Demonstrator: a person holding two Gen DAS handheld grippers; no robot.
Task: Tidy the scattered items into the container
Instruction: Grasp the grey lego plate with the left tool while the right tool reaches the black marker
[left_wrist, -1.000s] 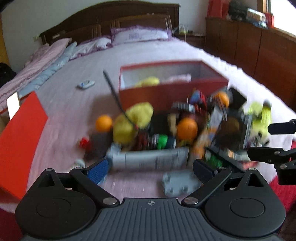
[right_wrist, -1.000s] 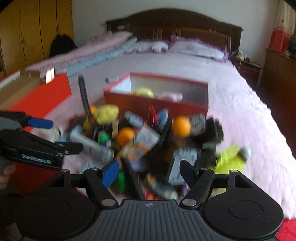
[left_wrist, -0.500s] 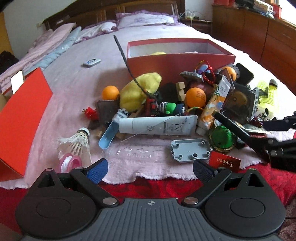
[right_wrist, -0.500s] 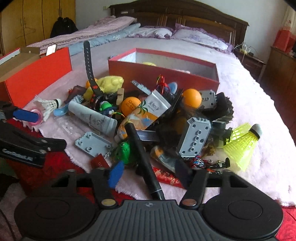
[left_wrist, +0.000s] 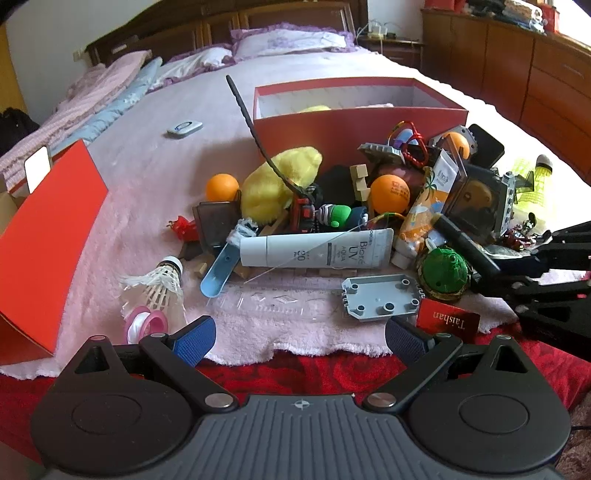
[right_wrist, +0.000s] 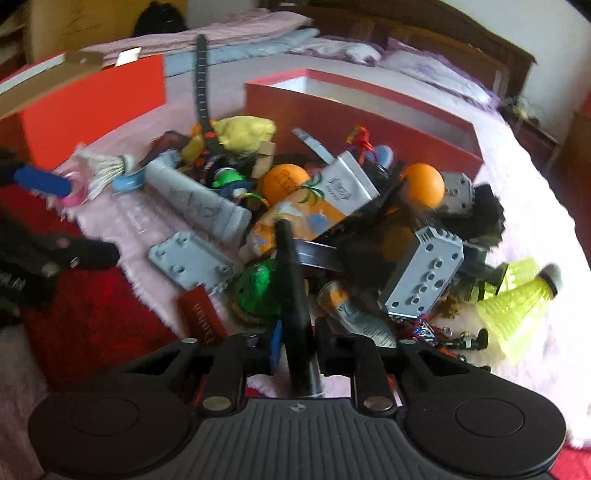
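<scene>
A heap of small items lies on the bed in front of an open red box (left_wrist: 362, 114), also in the right wrist view (right_wrist: 369, 110). The heap holds a white sunscreen tube (left_wrist: 317, 247), orange balls (left_wrist: 389, 188), a yellow plush (left_wrist: 280, 177) and a grey plate (left_wrist: 380, 297). My right gripper (right_wrist: 297, 343) is shut on a black marker (right_wrist: 291, 280) that lies at the near edge of the heap; the marker (left_wrist: 465, 247) and the gripper (left_wrist: 495, 273) also show in the left wrist view. My left gripper (left_wrist: 297, 334) is open and empty, short of the heap.
A red box lid (left_wrist: 48, 236) stands at the left. A white shuttlecock (left_wrist: 162, 284) and a pink tape roll (left_wrist: 146, 323) lie near the left fingers. A yellow shuttlecock (right_wrist: 517, 299) lies at the right. A red card (left_wrist: 448, 321) lies near the blanket's edge.
My right gripper has moved forward and closed its fingers on the black marker. My left gripper has stayed open and almost still.
</scene>
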